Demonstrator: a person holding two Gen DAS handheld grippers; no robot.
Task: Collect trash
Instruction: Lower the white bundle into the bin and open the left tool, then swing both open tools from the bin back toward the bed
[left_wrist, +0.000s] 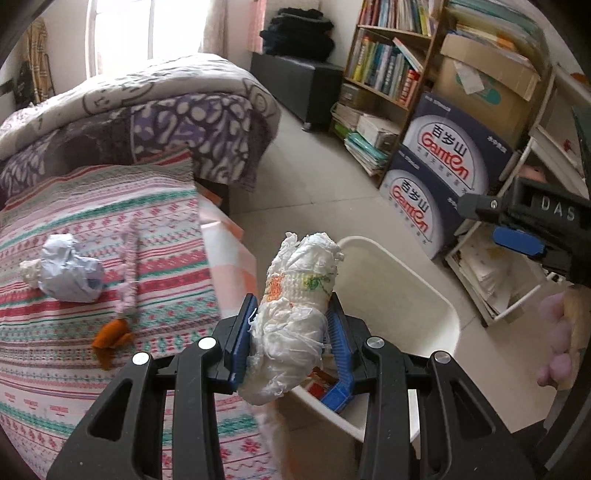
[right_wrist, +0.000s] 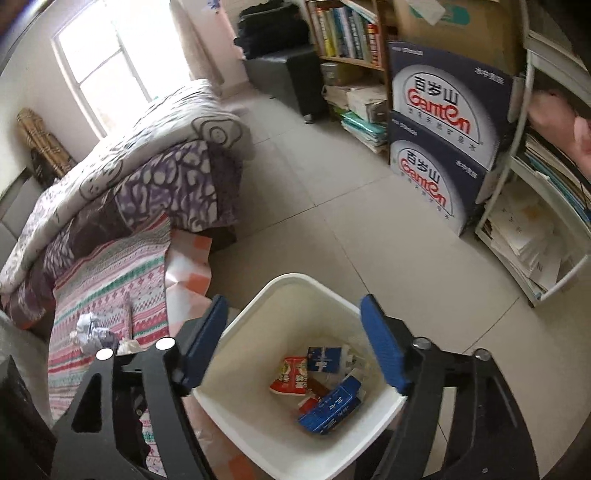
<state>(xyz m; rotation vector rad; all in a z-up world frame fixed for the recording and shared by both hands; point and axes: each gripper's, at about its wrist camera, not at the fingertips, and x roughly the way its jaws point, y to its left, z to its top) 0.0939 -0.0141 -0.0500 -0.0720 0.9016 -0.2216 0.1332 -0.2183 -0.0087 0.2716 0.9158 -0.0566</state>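
Note:
My left gripper is shut on a crumpled white wad of tissue with orange and green marks, held beside the bed's edge and over the near rim of the white trash bin. My right gripper is open and empty above the bin, which holds a red snack packet and blue cartons. A crumpled grey-blue paper ball lies on the striped bedspread; it also shows in the right wrist view. An orange scrap lies nearer to me.
The bed with a folded quilt fills the left. Stacked Ganten boxes, a bookshelf and a white rack of papers line the right. Tiled floor lies between. The right gripper's body shows at the right edge.

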